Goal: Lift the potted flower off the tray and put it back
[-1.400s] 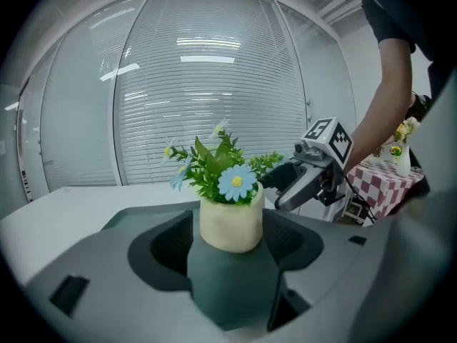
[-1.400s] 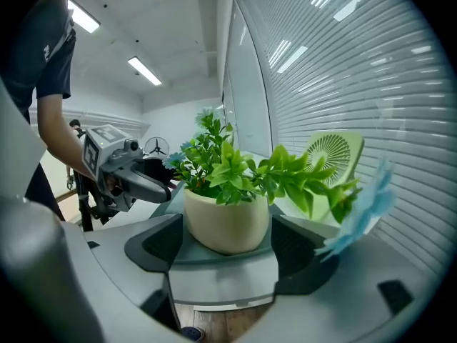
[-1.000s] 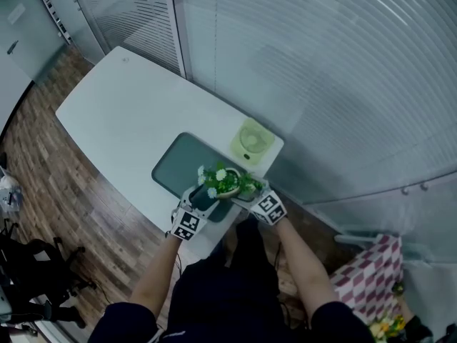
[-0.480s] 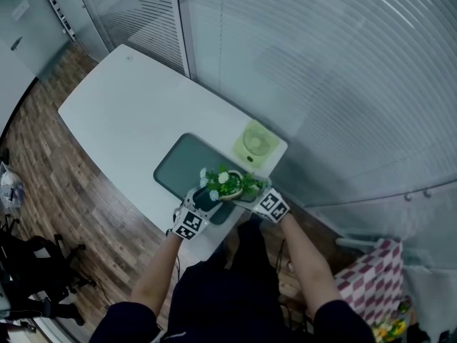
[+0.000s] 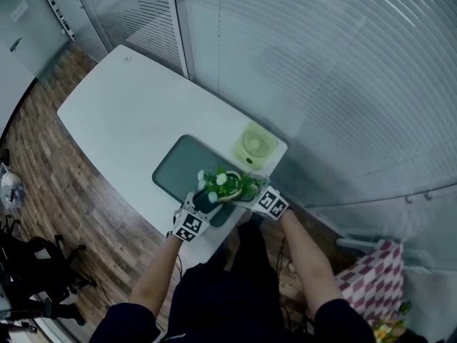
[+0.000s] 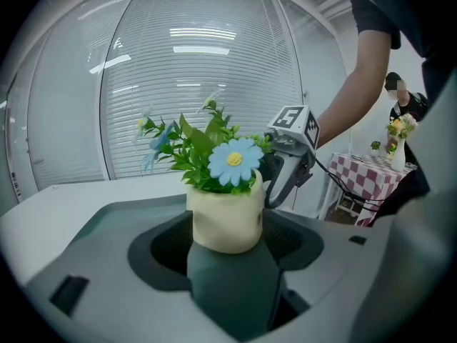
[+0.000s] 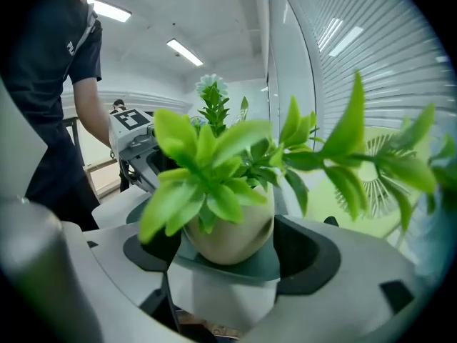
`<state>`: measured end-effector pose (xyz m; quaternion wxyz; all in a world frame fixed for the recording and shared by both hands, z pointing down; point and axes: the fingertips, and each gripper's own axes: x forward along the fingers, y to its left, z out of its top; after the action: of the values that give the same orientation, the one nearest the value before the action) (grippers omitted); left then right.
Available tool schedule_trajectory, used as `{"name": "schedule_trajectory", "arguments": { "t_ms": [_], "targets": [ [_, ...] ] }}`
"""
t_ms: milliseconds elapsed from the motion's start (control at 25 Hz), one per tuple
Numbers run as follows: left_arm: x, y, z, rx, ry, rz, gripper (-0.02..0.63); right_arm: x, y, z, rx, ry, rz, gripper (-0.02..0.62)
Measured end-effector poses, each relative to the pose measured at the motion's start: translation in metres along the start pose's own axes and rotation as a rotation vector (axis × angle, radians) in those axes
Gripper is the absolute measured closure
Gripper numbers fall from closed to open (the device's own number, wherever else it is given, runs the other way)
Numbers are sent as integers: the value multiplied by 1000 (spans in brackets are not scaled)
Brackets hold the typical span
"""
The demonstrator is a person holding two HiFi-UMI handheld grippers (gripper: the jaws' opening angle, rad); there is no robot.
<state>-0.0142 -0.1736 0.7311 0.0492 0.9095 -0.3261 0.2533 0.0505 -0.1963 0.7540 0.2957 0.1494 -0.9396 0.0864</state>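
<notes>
The potted flower (image 5: 223, 184) stands upright over the near-right end of the tray (image 5: 178, 164). It is pinched between the left gripper (image 5: 206, 198) and right gripper (image 5: 250, 193), whose jaws are closed together.

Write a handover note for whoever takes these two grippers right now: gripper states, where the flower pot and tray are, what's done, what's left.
Left gripper: jaws closed on the potted flower from one side.
Right gripper: jaws closed on it from the opposite side.
Potted flower: upright at the near end of the dark green tray on the white table; its base looks on or barely above the tray.
Done: both grips set; no clear lift shows.
Left: raise it off the tray, set it back, release.
</notes>
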Motion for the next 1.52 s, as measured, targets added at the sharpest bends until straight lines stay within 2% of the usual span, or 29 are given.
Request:
{"name": "schedule_trajectory", "arguments": {
  "t_ms": [280,560,840,1360,1520],
  "targets": [
    [3,0,-2,-14,-1,9,324,1,2,1,24,-1,27,227],
    [5,1,-2,-27,-1,16,324,2,3,3,64,-13,-16,229],
    [0,-1,5,7,-7,7,324,-3,8,7,65,-38,-55,229],
    [-39,15,40,40,-55,22,324,-18,19,61,17,-129,-104,229],
    [-47,15,47,44,-70,20,322,-26,26,72,2,-119,-114,229]
  ]
}}
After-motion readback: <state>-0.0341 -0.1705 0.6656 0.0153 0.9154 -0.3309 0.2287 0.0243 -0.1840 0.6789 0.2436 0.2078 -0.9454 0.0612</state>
